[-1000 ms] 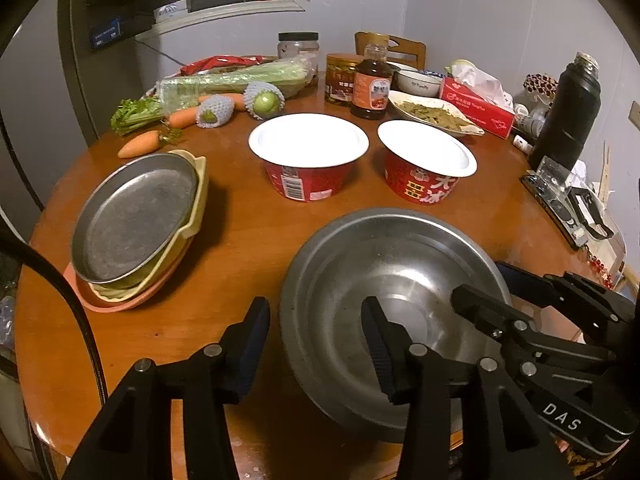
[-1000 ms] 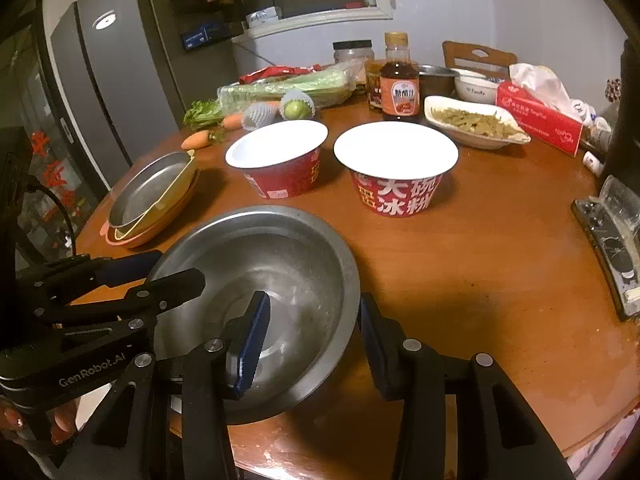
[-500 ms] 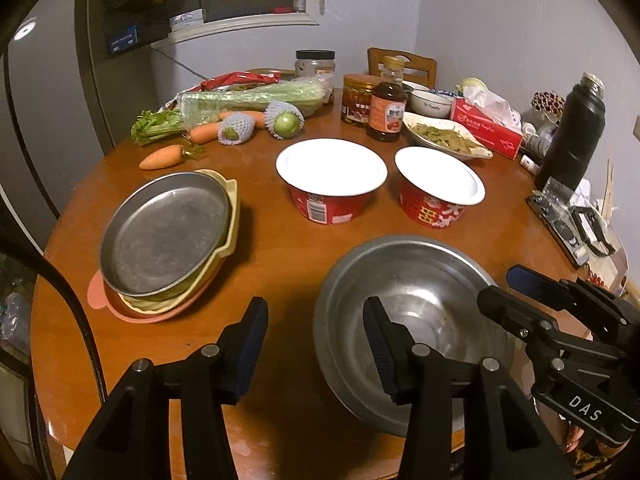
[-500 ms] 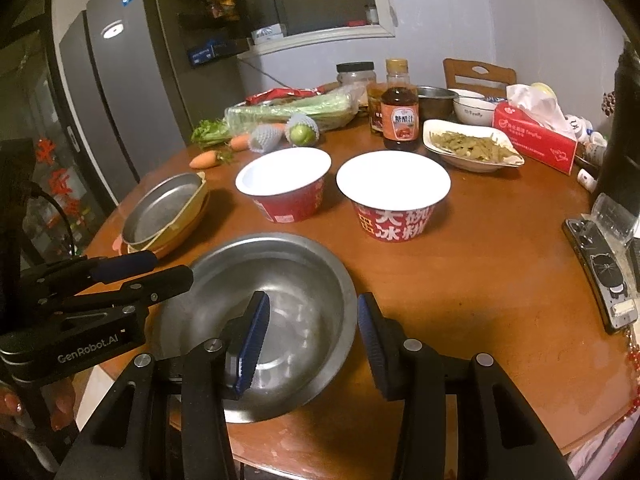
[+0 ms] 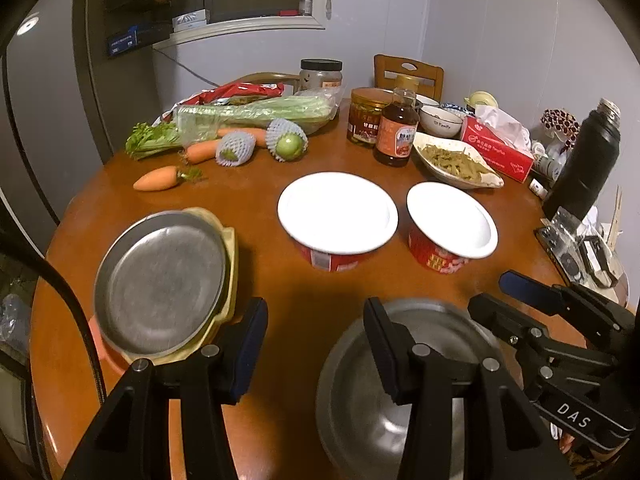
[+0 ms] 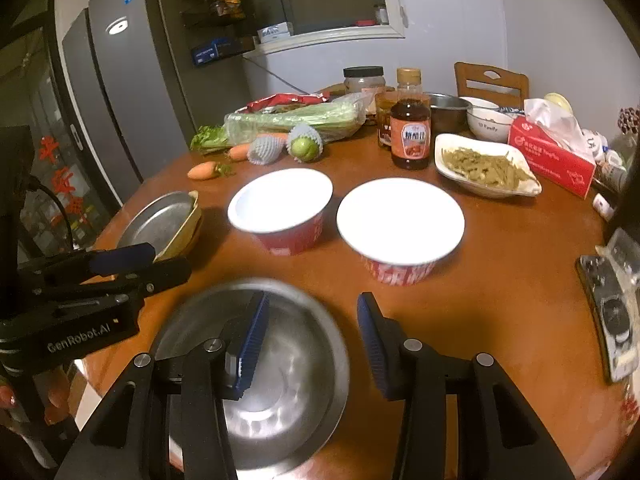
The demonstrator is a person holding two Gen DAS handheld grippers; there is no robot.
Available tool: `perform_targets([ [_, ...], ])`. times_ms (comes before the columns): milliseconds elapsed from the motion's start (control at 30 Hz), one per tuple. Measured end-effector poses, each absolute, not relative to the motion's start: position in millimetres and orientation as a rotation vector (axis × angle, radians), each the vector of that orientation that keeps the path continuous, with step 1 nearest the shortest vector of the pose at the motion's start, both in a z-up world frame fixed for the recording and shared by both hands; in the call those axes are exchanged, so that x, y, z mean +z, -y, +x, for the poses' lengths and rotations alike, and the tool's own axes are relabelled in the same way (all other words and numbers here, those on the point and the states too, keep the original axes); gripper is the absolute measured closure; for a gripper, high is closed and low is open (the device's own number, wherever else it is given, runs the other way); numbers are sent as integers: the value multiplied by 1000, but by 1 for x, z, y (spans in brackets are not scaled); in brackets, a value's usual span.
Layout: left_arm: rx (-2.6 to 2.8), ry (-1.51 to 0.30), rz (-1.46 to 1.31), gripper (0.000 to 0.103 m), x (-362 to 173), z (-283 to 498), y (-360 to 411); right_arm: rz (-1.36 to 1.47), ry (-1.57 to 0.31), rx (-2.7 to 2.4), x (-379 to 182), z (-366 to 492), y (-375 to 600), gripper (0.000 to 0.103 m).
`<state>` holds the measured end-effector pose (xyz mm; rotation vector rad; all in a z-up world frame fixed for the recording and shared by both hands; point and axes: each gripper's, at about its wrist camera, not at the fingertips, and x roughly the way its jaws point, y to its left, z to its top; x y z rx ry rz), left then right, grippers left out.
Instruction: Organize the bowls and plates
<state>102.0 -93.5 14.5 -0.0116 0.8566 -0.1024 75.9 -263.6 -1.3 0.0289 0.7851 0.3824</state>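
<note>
Round wooden table (image 5: 312,280): "DAS"-marked right gripper (image 6: 310,338) and "GenRobot.AI" left gripper (image 5: 316,344) both spread over steel bowl (image 6: 288,380).

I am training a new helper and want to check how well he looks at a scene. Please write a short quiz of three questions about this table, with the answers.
1. True or false: the steel plate lies on top of a yellow dish.
2. How many red bowls with white insides stand on the table?
3. Which thing lies nearest to the cameras? A. the steel bowl; B. the tissue box; C. the black flask.

Key: 1 true; 2 two; 3 A.
</note>
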Motion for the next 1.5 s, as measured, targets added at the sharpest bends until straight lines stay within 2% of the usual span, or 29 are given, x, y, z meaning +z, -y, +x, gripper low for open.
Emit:
perform_targets([
  [633, -57, -929, -68, 53, 16, 167, 91, -72, -776, 431, 26, 161, 246, 56],
  [1133, -30, -997, -112, 53, -6, 192, 88, -90, -887, 496, -5, 231, 225, 56],
  [1433, -29, -1024, -125, 53, -16, 201, 90, -138, -911, 526, -17, 244, 213, 65],
  [1500, -28, -1030, -126, 53, -18, 202, 91, -157, -923, 532, -21, 246, 208, 70],
])
